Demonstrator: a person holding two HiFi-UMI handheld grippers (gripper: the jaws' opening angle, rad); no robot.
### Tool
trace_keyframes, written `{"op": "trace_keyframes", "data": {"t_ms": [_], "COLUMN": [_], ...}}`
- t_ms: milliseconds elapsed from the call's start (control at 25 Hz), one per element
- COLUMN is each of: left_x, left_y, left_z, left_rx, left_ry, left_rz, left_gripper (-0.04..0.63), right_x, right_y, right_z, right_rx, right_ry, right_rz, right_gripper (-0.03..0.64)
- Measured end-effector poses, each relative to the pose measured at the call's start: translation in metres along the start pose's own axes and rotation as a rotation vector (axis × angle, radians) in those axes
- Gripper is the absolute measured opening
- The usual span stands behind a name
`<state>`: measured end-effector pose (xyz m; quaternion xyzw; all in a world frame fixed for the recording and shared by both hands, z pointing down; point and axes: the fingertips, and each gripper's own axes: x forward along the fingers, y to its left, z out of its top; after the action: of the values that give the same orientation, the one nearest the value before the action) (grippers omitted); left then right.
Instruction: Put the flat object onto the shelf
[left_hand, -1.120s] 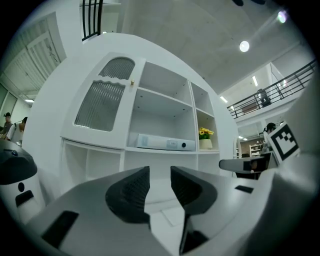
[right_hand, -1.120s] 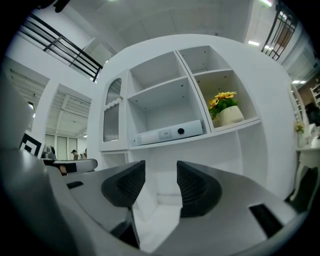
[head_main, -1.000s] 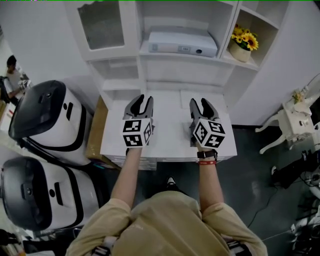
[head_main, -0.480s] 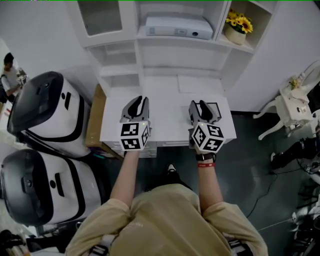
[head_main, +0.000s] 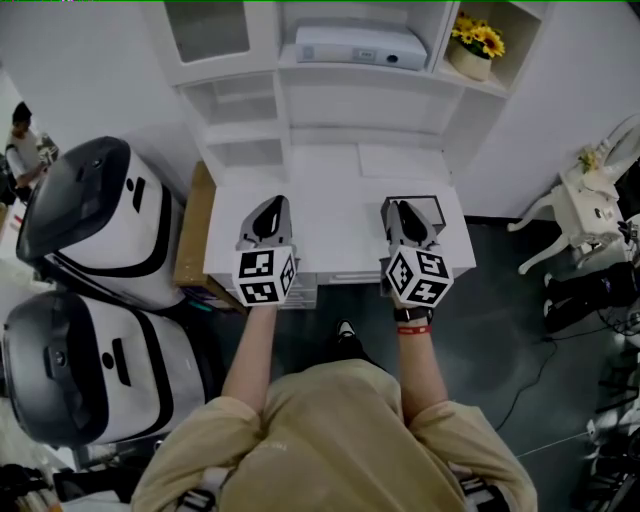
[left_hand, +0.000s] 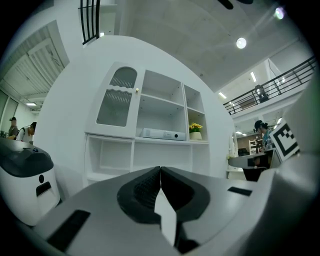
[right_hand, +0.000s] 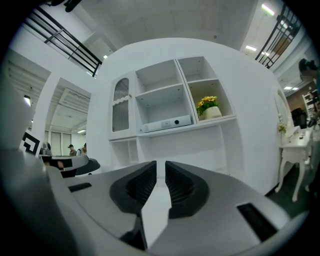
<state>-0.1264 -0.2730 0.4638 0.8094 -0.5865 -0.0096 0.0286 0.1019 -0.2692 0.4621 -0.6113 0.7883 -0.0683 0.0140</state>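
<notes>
The flat object, a low white box (head_main: 362, 45), lies on the middle shelf of the white cabinet; it also shows as the white box (left_hand: 159, 133) and the white box (right_hand: 166, 123) in the gripper views. Both grippers hover level over the front of the white desk (head_main: 340, 190), far from it. My left gripper (head_main: 270, 205) has just been closing; its jaws (left_hand: 160, 168) now meet with nothing between them. My right gripper (head_main: 403, 207) has also been closing, and a narrow empty gap remains at its tips (right_hand: 160, 162).
A pot of sunflowers (head_main: 476, 48) stands in the upper right shelf bay. A dark-edged square outline (head_main: 432, 203) lies on the desk under the right gripper. Two large white-and-black machines (head_main: 95, 220) and a cardboard box (head_main: 192, 240) crowd the desk's left. A small white table (head_main: 590, 200) stands right.
Both grippers have drawn back from the shelf toward the desk's front edge and sunk a little. Their jaws, apart a second ago, have closed in.
</notes>
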Motion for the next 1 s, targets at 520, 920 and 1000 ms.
{"op": "trace_keyframes", "data": {"t_ms": [520,920,1000], "left_x": [-0.006,0.001,0.005], "left_y": [-0.003,0.003,0.006], "left_z": [-0.005,-0.024,-0.031], "left_rx": [0.007,-0.021,-0.027], "left_ry": [-0.007,0.027,0.038], "left_rz": [-0.015,-0.014,-0.008], "left_gripper": [0.020,0.020,0.020], "right_x": [-0.009,0.004,0.009], "right_y": [0.007,0.011,0.010], "right_z": [-0.005,-0.010,-0.012], "right_rx": [-0.032,-0.042,-0.051], "right_ry": [-0.013,0.015,0.024], "right_rz": [-0.002,0.028,0.039], "right_gripper": [0.035,0.035,0.035]}}
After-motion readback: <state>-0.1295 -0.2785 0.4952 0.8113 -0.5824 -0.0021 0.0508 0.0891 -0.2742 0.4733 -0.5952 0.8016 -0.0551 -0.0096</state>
